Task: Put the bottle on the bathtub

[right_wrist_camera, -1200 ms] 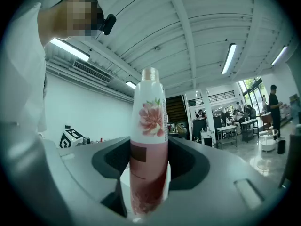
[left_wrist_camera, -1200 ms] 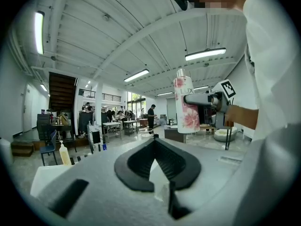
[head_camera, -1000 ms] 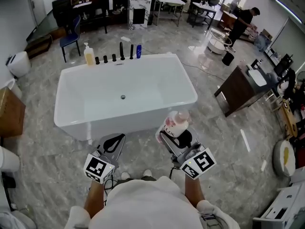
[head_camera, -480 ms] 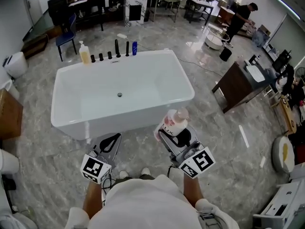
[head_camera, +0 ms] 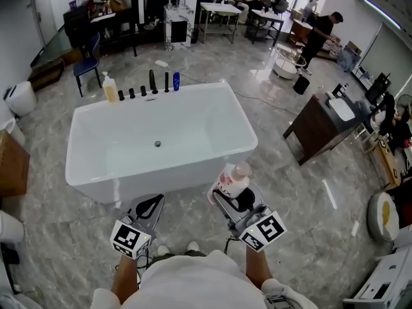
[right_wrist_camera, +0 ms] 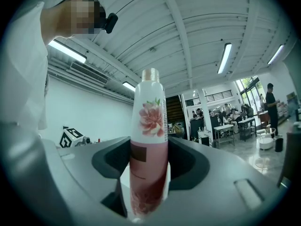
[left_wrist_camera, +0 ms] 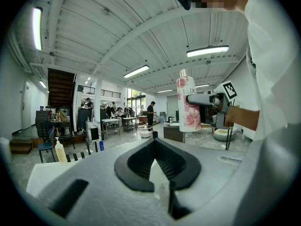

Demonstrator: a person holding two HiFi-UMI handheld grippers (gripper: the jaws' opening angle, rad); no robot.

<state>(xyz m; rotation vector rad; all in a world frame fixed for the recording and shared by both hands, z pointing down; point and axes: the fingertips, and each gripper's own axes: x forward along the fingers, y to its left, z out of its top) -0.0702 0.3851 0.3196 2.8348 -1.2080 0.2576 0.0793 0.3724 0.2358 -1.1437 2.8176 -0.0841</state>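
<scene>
A yellow soap bottle [head_camera: 111, 90] stands at the left of the bathtub's [head_camera: 168, 174] far rim. Beside it is a row of black fittings [head_camera: 142, 89], then a small blue bottle [head_camera: 176, 81]. The tub's white basin holds only a drain [head_camera: 157, 143].

Nearer the person, the left gripper [head_camera: 149, 206] hangs over the marble floor [head_camera: 302, 224], just in front of the tub's front wall. Its black fingers are pressed together at the tips, with nothing between them.

To its right, the right gripper [head_camera: 228, 195] pinches the bottle [head_camera: 232, 180] low on its body, fingers tight on both sides. The bottle is white above with a pink flower print and pinkish below, with a small pale cap. It stands straight up along the fingers. It is held in the air near the tub's front right corner, outside the tub and not on the rim.

Further right a dark cabinet [head_camera: 318, 131] stands on the floor, well apart from the tub.
</scene>
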